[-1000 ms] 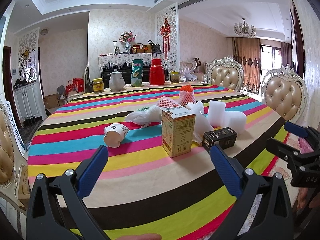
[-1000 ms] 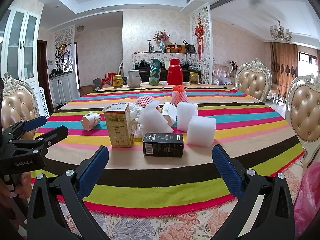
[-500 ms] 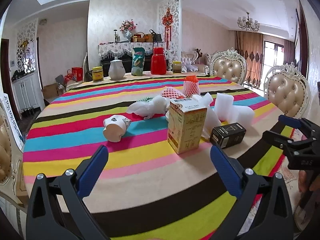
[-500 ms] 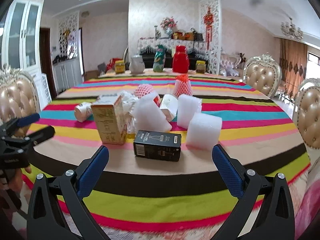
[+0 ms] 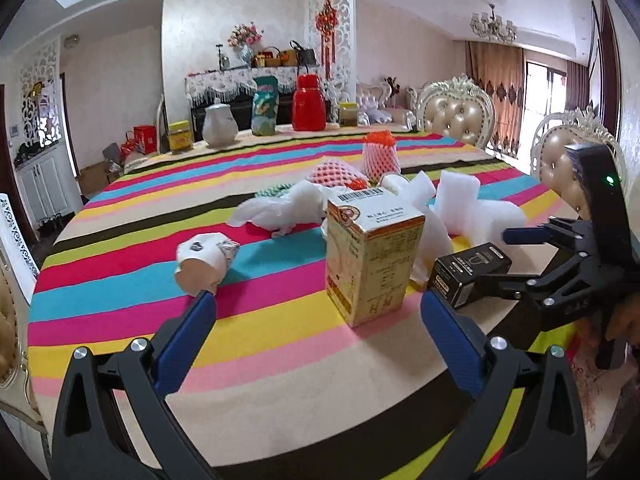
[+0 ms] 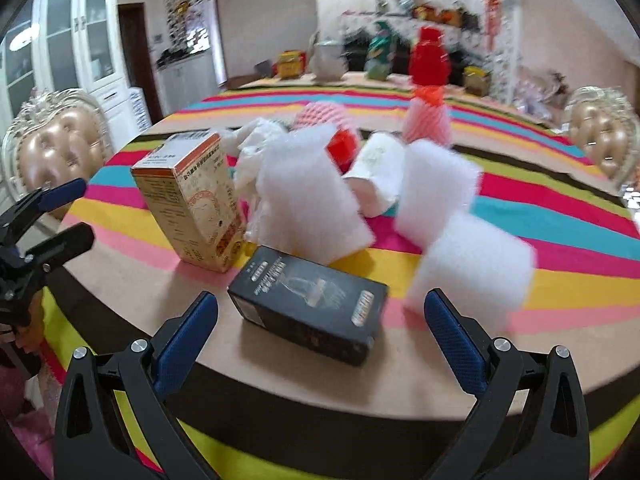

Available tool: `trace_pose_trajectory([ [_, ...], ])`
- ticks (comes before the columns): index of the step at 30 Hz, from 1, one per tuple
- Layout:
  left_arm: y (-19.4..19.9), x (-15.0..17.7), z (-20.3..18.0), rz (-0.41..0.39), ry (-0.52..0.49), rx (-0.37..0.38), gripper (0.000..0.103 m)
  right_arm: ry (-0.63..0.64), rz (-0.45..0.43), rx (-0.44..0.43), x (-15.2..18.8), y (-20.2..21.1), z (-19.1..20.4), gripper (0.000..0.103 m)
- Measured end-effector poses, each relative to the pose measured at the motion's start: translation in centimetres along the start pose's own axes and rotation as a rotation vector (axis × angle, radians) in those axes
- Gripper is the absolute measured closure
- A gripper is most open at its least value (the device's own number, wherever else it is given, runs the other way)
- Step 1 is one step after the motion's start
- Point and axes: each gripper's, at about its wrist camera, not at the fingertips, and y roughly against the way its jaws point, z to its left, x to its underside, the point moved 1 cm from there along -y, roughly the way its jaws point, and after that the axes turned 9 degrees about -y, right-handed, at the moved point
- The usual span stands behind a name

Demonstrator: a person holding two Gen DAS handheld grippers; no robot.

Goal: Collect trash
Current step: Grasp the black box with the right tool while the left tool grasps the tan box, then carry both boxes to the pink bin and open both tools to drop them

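- Trash lies in a loose heap on the striped table (image 5: 120,272), gathered toward the near edge; none looks collected yet.
- Foam blocks (image 6: 472,268) are the bulkiest pieces, piled at the back of the heap and somewhat smeared in the right wrist view.
- Yellow carton (image 5: 374,256) stands upright, straight ahead of the left gripper (image 5: 316,332), whose jaws are spread wide and hold nothing.
- Black box (image 6: 308,304) lies flat just beside the carton, nearest the right gripper (image 6: 320,328), which is also wide open and empty and appears lined up on it.
- Paper cup (image 5: 204,260) lies on its side, apart to the left of the heap.
- Judged step: the right gripper closing on the black box. To do it well, come in low and level so the fingers straddle the box's short sides, centre it between the pads before squeezing, and avoid nudging the carton or the foam behind.
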Motion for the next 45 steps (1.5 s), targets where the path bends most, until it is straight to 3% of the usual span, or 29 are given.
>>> trace_pose_trajectory([
  [7,-1.5,-0.3,0.0,0.034,0.008,0.019,0.004,0.119,0.096,-0.032,-0.7,-2.5,0.7,0.007],
  [8,-1.8,-0.3,-0.1,0.043,0.012,0.021,0.004,0.134,0.103,-0.037,-0.6,-2.6,0.7,0.012],
  [9,-2.0,-0.3,-0.1,0.048,0.015,0.021,0.004,0.142,0.107,-0.039,-0.6,-2.7,0.8,0.017],
  [15,-3.3,-1.3,-0.9,0.063,0.036,0.019,0.004,0.202,0.077,-0.021,1.1,-0.3,1.4,0.018],
  [22,-5.3,-2.6,-3.0,0.095,0.031,0.024,0.004,0.108,0.015,0.050,2.5,2.2,0.3,0.018],
  [25,-6.3,-3.4,-3.3,0.103,0.023,-0.020,0.004,0.042,-0.018,0.050,2.8,3.6,-0.8,0.018],
  [27,-6.9,-3.7,-3.4,0.106,0.021,-0.036,0.013,0.009,-0.032,0.064,2.9,4.1,-1.5,0.017],
  [28,-7.1,-3.7,-3.5,0.108,0.018,-0.027,0.032,-0.010,-0.035,0.067,3.0,4.3,-2.0,0.017],
  [29,-7.3,-3.7,-3.5,0.119,0.020,-0.007,0.044,-0.023,-0.039,0.068,3.1,4.5,-2.3,0.017],
  [32,-6.8,-3.5,-3.3,0.103,0.041,0.032,0.044,-0.064,-0.063,0.071,3.6,5.4,-3.0,0.017],
  [40,-2.6,-4.0,-6.2,-0.013,-0.040,0.078,0.044,-0.144,-0.131,0.133,5.6,8.4,-4.2,0.017],
  [45,-1.6,-4.9,-9.8,-0.040,-0.090,0.193,0.044,-0.206,-0.180,0.240,7.7,11.7,-5.8,0.017],
])
